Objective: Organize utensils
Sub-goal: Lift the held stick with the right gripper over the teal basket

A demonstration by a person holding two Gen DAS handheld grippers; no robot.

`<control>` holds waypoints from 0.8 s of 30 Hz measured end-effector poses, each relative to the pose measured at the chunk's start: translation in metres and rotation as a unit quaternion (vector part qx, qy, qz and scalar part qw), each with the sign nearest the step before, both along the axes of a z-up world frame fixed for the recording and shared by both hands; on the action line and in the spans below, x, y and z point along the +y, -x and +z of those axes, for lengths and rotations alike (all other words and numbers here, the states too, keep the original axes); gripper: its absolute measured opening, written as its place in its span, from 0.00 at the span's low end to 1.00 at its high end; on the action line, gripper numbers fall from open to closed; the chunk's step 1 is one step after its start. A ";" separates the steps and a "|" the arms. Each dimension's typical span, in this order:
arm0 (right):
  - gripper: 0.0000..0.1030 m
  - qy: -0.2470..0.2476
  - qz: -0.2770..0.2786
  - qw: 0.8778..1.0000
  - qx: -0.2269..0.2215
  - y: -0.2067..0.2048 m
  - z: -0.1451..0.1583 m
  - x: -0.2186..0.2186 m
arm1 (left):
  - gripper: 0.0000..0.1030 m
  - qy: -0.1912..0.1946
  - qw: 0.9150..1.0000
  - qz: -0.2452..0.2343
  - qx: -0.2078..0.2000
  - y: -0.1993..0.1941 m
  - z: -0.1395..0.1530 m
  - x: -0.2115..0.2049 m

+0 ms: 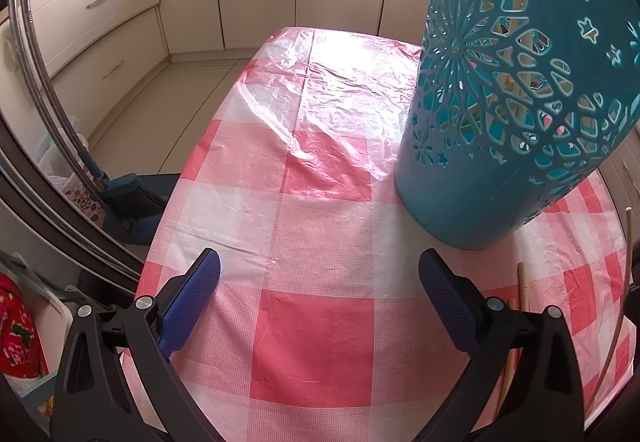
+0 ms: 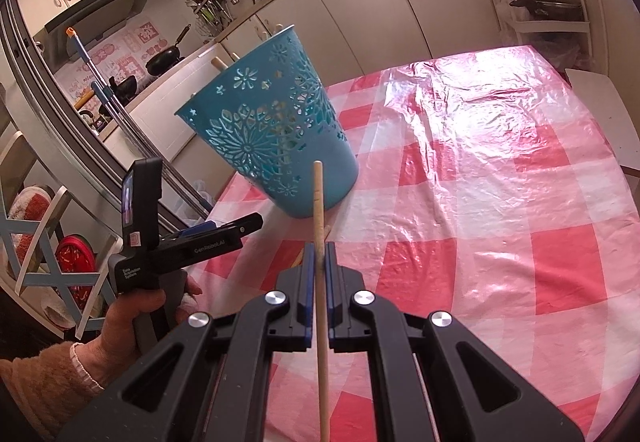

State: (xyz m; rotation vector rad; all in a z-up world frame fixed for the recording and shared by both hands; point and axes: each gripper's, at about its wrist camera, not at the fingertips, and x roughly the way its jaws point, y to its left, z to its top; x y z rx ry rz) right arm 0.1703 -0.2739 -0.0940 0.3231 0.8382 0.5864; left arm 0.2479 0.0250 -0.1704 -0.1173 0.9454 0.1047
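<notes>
Basket (image 2: 272, 130) on table (image 2: 500, 202), chopsticks (image 1: 524, 294) just beside its base

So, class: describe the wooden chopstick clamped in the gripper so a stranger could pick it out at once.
Start at the red-and-white checked tablecloth and find the tall teal plastic basket with flower cut-outs. In front of it, the right gripper is shut on a thin pale wooden chopstick. Unlike the sticks lying on the cloth or standing in the basket, it is lifted, pinched between blue pads.
</notes>
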 end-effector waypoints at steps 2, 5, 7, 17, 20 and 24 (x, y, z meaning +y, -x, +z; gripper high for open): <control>0.05 -0.007 0.000 1.000 0.001 0.000 0.001 -0.001 | 0.93 0.000 1.000 0.000 0.000 0.000 0.000 0.000; 0.05 -0.024 -0.001 1.000 0.002 0.000 0.004 -0.004 | 0.92 0.000 1.000 0.000 0.000 0.000 0.000 0.000; 0.05 -0.037 -0.002 0.999 0.002 0.001 0.007 -0.007 | 0.93 0.000 1.000 0.000 0.000 0.000 0.000 0.000; 0.05 -0.092 -0.008 0.996 -0.003 0.002 0.025 -0.014 | 0.93 0.000 1.000 0.000 0.000 0.000 0.000 0.000; 0.05 -0.101 -0.007 0.995 -0.010 0.003 0.033 -0.015 | 0.93 0.000 1.000 0.000 0.000 0.000 0.000 0.000; 0.05 -0.113 0.000 0.993 -0.020 0.005 0.043 -0.012 | 0.93 0.000 1.000 0.000 0.000 0.000 0.000 0.000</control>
